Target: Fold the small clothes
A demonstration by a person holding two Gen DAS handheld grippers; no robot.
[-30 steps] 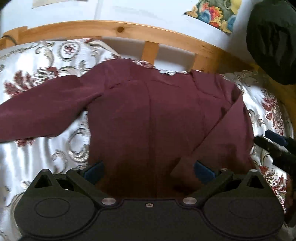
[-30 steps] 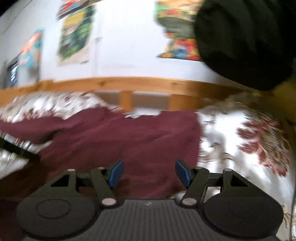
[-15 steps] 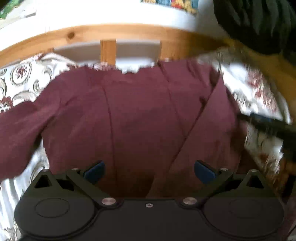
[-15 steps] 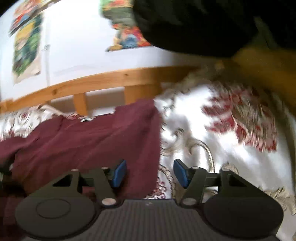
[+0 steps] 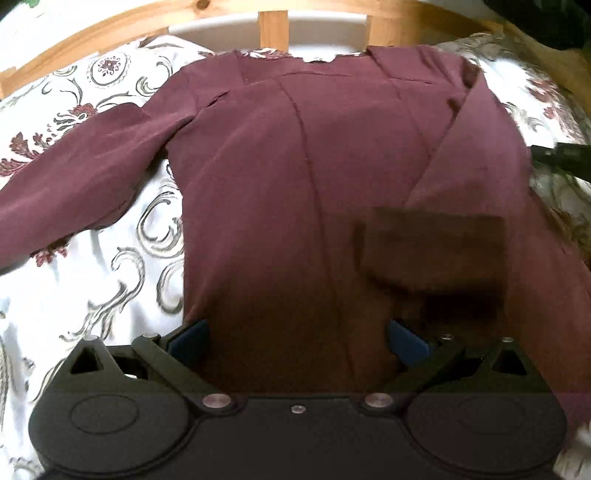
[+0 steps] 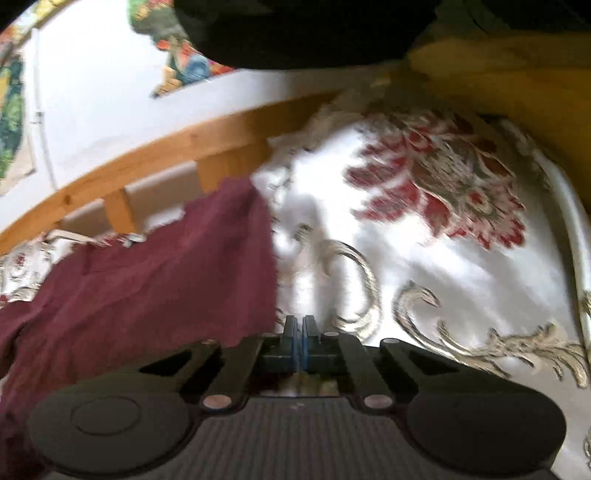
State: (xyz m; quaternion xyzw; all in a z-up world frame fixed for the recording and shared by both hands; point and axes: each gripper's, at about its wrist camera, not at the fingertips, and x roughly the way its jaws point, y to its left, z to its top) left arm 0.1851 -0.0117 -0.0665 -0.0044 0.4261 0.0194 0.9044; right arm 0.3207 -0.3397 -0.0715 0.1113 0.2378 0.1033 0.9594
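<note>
A maroon long-sleeved top lies flat on the patterned bedcover. Its left sleeve is spread out to the left. Its right sleeve is folded across the body, the cuff lying on the front. My left gripper hangs open over the lower part of the top, a blue pad on either side, nothing gripped. In the right wrist view my right gripper is shut, its pads together just right of the top's side edge; I see no cloth between them.
A wooden bed rail runs along the far side and another shows in the right wrist view. A dark bulky object hangs at the upper right. Posters are on the white wall. The right gripper's dark finger pokes in at the top's right edge.
The right gripper's jaws went from wide open to shut while it slid right to the top's side edge and rolled. The left gripper sank closer over the top, still open.
</note>
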